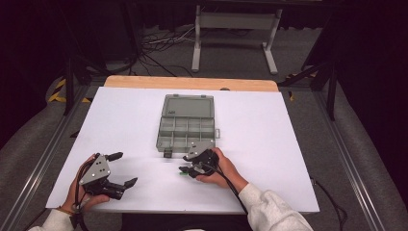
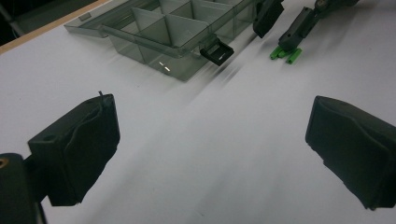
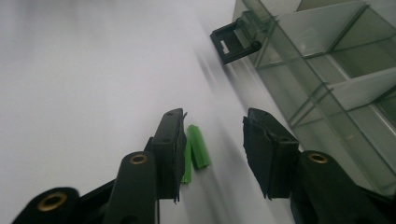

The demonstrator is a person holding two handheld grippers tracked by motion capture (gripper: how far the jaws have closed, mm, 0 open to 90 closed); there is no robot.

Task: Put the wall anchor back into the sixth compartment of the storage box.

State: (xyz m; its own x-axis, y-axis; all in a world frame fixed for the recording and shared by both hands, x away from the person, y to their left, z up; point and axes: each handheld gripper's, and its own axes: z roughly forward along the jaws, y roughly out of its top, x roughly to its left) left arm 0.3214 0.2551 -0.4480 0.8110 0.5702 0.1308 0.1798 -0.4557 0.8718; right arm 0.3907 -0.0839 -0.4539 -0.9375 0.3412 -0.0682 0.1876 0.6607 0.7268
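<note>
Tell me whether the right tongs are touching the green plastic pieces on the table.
Cannot tell. In the right gripper view the green pieces lie between the jaws of the right tongs, tight against one jaw and clear of the other; real contact isn't plain.

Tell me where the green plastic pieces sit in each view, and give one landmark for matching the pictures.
High view: green plastic pieces lie low of centre on the white table, under the right gripper.
Left gripper view: upper right, below that gripper's jaw.
Right gripper view: low centre, between its open jaws, beside one of them.
Shared landmark: the black latch of the clear compartment box.
</note>
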